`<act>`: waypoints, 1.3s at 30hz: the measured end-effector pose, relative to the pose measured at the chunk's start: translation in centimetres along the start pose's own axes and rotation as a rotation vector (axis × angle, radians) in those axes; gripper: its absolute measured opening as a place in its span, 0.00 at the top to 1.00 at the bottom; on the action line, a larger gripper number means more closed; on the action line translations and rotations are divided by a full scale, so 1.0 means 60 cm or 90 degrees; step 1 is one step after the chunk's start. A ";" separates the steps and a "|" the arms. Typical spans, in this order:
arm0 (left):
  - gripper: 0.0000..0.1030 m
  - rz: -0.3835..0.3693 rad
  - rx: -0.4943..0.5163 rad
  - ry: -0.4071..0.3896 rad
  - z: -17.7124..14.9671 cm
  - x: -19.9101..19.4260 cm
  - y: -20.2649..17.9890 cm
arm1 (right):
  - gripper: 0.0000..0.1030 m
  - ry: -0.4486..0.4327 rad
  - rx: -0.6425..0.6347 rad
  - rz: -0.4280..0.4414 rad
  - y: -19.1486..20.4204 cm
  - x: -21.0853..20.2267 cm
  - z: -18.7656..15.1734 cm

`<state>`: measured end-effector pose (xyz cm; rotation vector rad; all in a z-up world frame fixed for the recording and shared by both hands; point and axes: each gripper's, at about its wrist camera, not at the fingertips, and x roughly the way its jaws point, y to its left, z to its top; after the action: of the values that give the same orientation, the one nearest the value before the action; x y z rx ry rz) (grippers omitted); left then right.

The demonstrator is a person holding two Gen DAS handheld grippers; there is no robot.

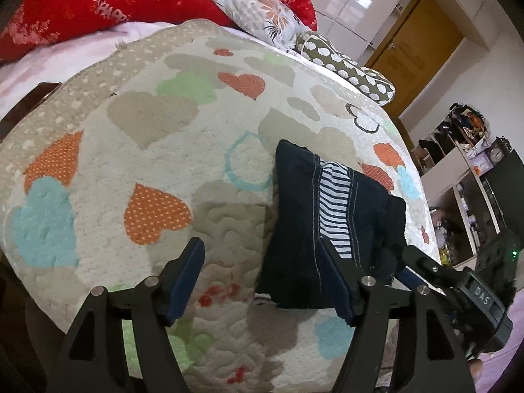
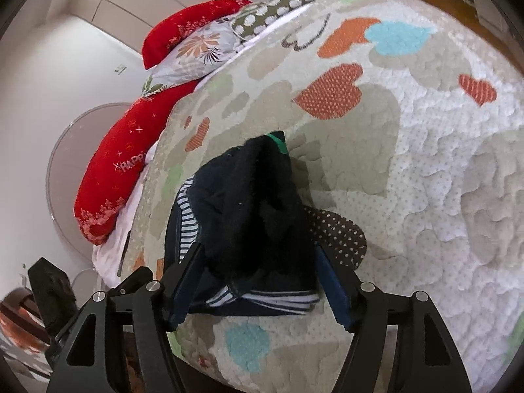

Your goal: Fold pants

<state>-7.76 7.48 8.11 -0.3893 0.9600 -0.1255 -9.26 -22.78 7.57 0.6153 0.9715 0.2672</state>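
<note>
The dark navy pants (image 1: 314,216) with a white-and-navy striped panel lie folded into a small bundle on the heart-patterned quilt (image 1: 157,150). My left gripper (image 1: 262,275) is open, hovering just above the quilt, its right finger at the bundle's near left edge. My right gripper (image 2: 258,281) is open with its jaws spread around the near end of the pants (image 2: 242,222), which lie between the fingers. The right gripper's body also shows in the left wrist view (image 1: 458,288), beside the pants.
Red pillows (image 1: 98,6), a floral pillow (image 1: 255,9) and a dotted pillow (image 1: 347,65) lie at the head of the bed. A wooden door (image 1: 416,46) and cluttered shelves (image 1: 465,177) stand beyond the bed's right side. The bed's near edge is just below both grippers.
</note>
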 end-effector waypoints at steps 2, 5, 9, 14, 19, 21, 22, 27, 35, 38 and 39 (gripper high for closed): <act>0.32 -0.002 -0.007 0.005 0.001 0.004 0.004 | 0.26 -0.007 -0.004 -0.003 0.000 -0.004 0.001; 0.32 -0.002 -0.014 0.015 0.000 0.014 0.008 | 0.26 -0.011 0.005 0.000 -0.009 -0.005 0.002; 0.32 0.000 -0.016 0.028 -0.005 0.023 0.011 | 0.26 -0.007 0.018 0.001 -0.022 0.003 0.004; 0.32 -0.003 -0.020 0.037 -0.006 0.033 0.012 | 0.26 -0.003 0.021 0.014 -0.028 0.010 0.004; 0.32 -0.037 -0.029 0.055 -0.002 0.050 0.011 | 0.26 -0.001 0.027 0.025 -0.035 0.018 0.009; 0.32 -0.042 -0.023 0.059 0.002 0.059 0.006 | 0.26 0.001 0.029 0.027 -0.037 0.023 0.015; 0.32 -0.044 -0.015 0.058 0.007 0.065 0.002 | 0.26 0.004 0.029 0.028 -0.038 0.027 0.020; 0.29 -0.050 0.033 0.054 0.028 0.091 -0.012 | 0.26 0.020 0.017 0.031 -0.029 0.057 0.040; 0.79 -0.123 0.088 0.091 0.012 0.107 -0.054 | 0.49 0.039 -0.034 0.030 -0.004 0.086 0.046; 0.80 -0.119 0.101 0.077 0.017 0.090 -0.064 | 0.59 0.039 -0.042 0.039 0.002 0.080 0.049; 0.80 -0.117 0.103 0.072 0.020 0.086 -0.067 | 0.60 0.037 -0.043 0.043 0.005 0.076 0.051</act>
<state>-3.59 2.69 6.25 -0.3234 1.0163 -0.3941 -4.18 -21.53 5.88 0.5815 0.9949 0.3789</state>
